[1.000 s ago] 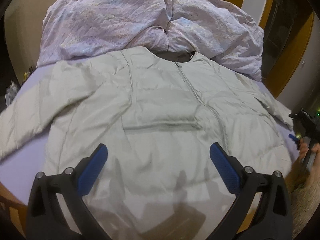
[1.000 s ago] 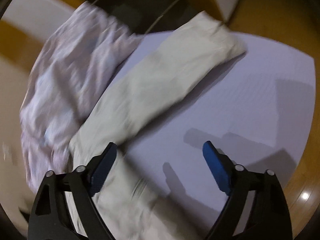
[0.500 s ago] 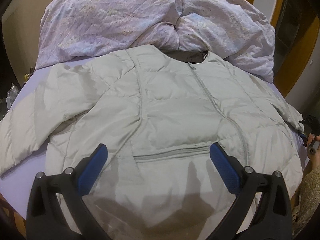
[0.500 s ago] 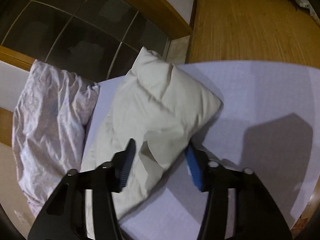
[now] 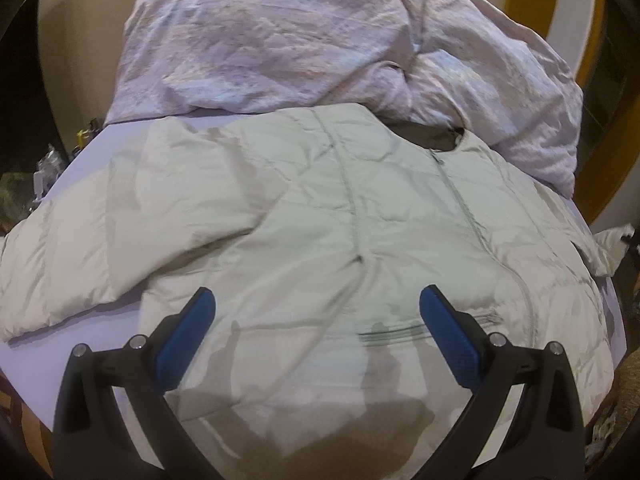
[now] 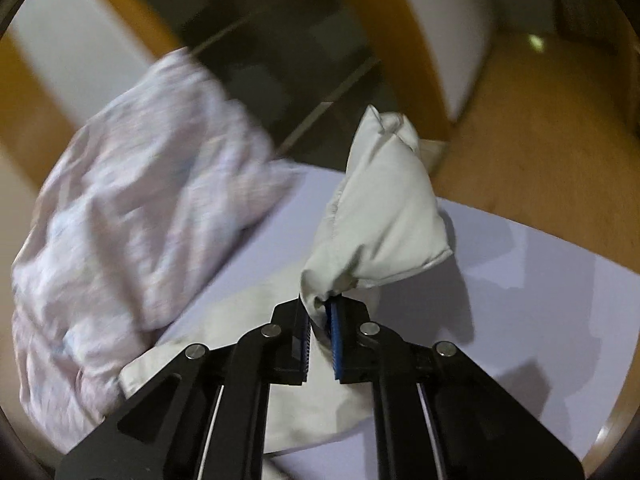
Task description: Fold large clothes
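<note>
A pale grey-green puffer jacket (image 5: pixel 340 240) lies front up on a lilac sheet (image 5: pixel 48 332), zip closed, its left sleeve (image 5: pixel 80 248) spread out to the left. My left gripper (image 5: pixel 316 312) is open and empty, hovering over the jacket's lower front. In the right wrist view my right gripper (image 6: pixel 320 312) is shut on the jacket's right sleeve (image 6: pixel 384 216) near the cuff and holds it lifted off the sheet (image 6: pixel 520 288).
A crumpled pinkish duvet (image 5: pixel 320 40) is piled at the head of the bed, behind the jacket's collar; it also shows in the right wrist view (image 6: pixel 140 220). Wooden floor (image 6: pixel 540 140) and a dark window (image 6: pixel 280 40) lie beyond the bed's edge.
My right gripper closed on the right sleeve and lifted it off the sheet. My left gripper stayed open and moved forward over the jacket.
</note>
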`<action>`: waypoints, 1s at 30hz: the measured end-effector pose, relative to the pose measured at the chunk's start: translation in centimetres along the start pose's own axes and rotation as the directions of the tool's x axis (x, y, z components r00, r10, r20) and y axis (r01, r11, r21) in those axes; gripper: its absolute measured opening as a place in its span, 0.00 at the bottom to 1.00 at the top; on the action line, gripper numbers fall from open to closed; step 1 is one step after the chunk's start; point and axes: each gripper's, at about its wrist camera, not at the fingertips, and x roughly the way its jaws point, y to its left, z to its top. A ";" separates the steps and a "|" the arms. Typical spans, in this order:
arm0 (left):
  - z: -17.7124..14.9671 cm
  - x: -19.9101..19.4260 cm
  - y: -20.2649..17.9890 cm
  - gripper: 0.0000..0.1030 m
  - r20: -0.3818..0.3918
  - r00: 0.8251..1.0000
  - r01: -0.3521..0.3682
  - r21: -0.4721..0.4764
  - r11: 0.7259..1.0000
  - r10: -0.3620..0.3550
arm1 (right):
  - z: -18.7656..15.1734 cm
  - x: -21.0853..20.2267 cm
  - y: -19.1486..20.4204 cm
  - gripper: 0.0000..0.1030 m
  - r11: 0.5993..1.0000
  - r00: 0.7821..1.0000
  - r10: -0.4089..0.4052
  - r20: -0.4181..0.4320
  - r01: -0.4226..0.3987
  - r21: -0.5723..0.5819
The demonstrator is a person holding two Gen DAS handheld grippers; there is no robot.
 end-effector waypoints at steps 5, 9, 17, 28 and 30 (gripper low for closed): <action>-0.1 -0.3 1.4 0.98 0.002 1.000 -0.022 -0.031 0.999 0.022 | -2.2 0.1 8.8 0.08 0.975 0.988 0.145 -0.052 -0.152 -0.161; -0.3 -0.9 2.2 0.98 0.013 0.999 -0.040 -0.047 0.998 0.041 | -5.4 0.7 14.9 0.08 0.931 0.957 0.241 -0.160 -0.275 -0.239; -0.5 -2.0 3.9 0.98 0.032 0.997 -0.068 -0.085 0.994 0.071 | -14.3 1.5 24.0 0.08 0.811 0.849 0.339 -0.407 -0.482 -0.331; -1.3 -3.1 7.4 0.98 0.034 0.992 -0.118 -0.160 0.980 0.125 | -25.4 4.0 29.5 0.09 0.719 0.819 0.160 -0.551 -0.479 -0.504; -1.5 -3.4 8.1 0.98 0.037 0.990 -0.127 -0.177 0.976 0.136 | -27.2 4.3 29.9 0.10 0.687 0.835 0.102 -0.541 -0.452 -0.568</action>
